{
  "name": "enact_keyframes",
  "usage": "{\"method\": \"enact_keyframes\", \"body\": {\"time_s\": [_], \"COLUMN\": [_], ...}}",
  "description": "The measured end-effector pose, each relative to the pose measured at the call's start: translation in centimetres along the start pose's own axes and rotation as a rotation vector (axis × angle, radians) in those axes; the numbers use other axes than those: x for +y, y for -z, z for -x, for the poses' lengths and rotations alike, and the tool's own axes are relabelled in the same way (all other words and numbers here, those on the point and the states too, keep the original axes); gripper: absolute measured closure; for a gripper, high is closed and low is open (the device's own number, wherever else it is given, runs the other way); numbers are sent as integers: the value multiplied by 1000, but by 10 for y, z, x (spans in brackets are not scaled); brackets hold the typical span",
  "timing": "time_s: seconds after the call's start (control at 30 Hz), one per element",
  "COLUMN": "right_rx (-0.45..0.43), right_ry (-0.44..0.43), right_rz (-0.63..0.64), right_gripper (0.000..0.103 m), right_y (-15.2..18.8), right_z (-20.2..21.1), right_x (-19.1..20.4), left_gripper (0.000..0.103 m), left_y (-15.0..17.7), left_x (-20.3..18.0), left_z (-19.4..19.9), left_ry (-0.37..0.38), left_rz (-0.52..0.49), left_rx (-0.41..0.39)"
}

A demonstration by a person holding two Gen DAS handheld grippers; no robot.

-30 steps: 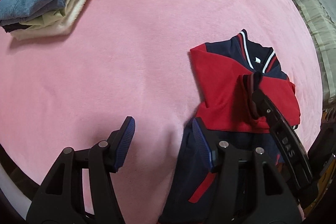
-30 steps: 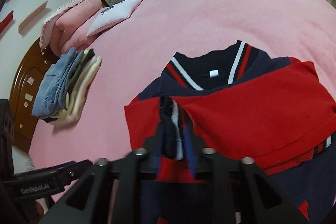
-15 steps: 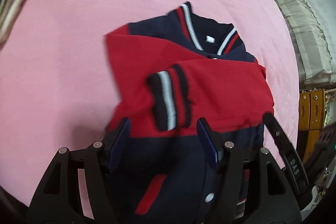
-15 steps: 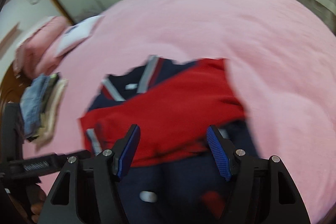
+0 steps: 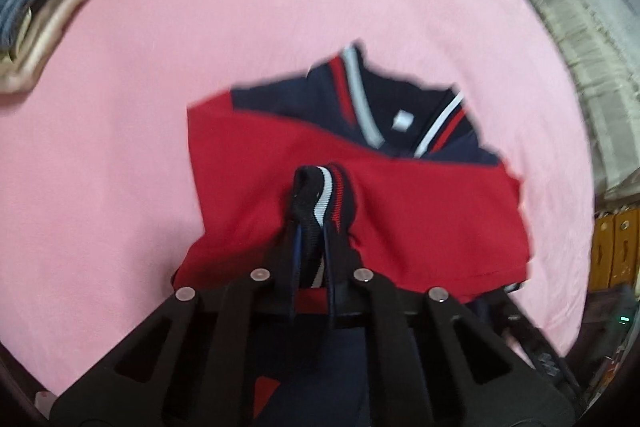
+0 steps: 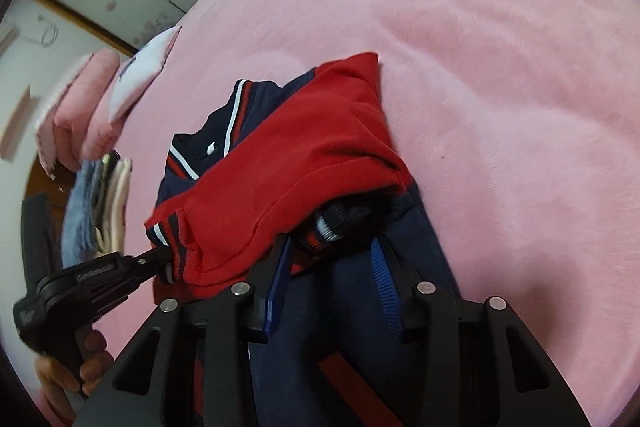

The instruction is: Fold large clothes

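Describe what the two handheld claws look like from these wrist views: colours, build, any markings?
Both are black plastic frames with triangular cut-outs and silver pivot screws. The right claw carries ribbed blue pads on its fingers. The left claw has dark fingers edged in blue; seen from the right wrist view it has a black pistol-style handle with pale embossed lettering, too blurred to read. No cables or sleeves show.

The left tool point(image 5: 310, 227), open a moment ago, has clamped the striped cuff point(image 5: 326, 193). The right tool point(image 6: 332, 259) released that cuff, shifted to the other sleeve's cuff point(image 6: 336, 221), and its jaws are closing.
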State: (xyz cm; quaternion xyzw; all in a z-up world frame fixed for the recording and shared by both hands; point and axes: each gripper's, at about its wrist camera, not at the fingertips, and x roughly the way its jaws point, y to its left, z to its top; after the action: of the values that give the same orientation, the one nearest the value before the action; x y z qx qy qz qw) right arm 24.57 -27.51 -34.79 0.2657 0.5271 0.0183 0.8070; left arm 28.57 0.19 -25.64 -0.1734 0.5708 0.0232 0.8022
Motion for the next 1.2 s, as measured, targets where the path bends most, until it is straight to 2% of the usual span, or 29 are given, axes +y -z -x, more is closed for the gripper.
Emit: {"method": "enact_keyframes", "body": {"time_s": [0.03,0.07,0.1,0.2,0.3,0.43,0.5,0.57,0.6,0.63,0.7,0.77,0.83,0.9,0.97,1.03,1.13,1.2], "right_rx": [3,5,0,0,12,41,52,41,24,7,-51,-117,-139,-102,-44,28,155,170], "right_ry": [-22,-46,-61,-61,-46,-12,66,118,133,147,187,180,125,31,-33,-63,-65,-36], "right_rz": [-6,-9,-15,-12,-27,-72,-78,-66,-59,-52,-16,32,76,102,129,157,229,264], "right_gripper": [71,84,90,92,93,93,93,92,92,92,92,92,92,92,92,92,92,92], "right_y": [-2,-4,-6,-8,-5,2,5,7,7,6,1,-10,-22,-33,-44,-49,-53,-59], "right_z": [-5,-5,-4,-2,5,13,16,24,30,36,54,72,83,79,66,46,7,-12], "right_x": [-3,-6,-8,-13,-22,-37,-45,-50,-53,-53,-51,-43,-31,-20,-8,6,26,36], "left_gripper": [97,97,97,97,97,97,97,96,95,91,76,56,54,54,54,54,54,55], "left_y": [-3,-5,-10,-24,-39,-33,-26,-15,-9,-5,0,1,-1,-7,-14,-16,-22,-21], "left_x": [-5,-9,-12,-21,-12,3,15,21,24,25,24,19,9,-3,-15,-27,-38,-38], "left_z": [10,17,24,47,59,40,28,11,5,5,12,25,38,40,35,27,8,-9], "left_ry": [19,21,19,19,-3,-54,-70,-126,-196,-240,-274,-251,-187,-116,-89,-117,-171,-172], "left_rz": [-6,-11,-16,-11,-5,24,29,20,21,22,19,8,-33,-91,-132,-155,-199,-207], "left_rx": [-43,-72,-100,-182,-201,-124,-52,20,51,56,29,-28,-84,-83,-57,-45,-5,35]}}
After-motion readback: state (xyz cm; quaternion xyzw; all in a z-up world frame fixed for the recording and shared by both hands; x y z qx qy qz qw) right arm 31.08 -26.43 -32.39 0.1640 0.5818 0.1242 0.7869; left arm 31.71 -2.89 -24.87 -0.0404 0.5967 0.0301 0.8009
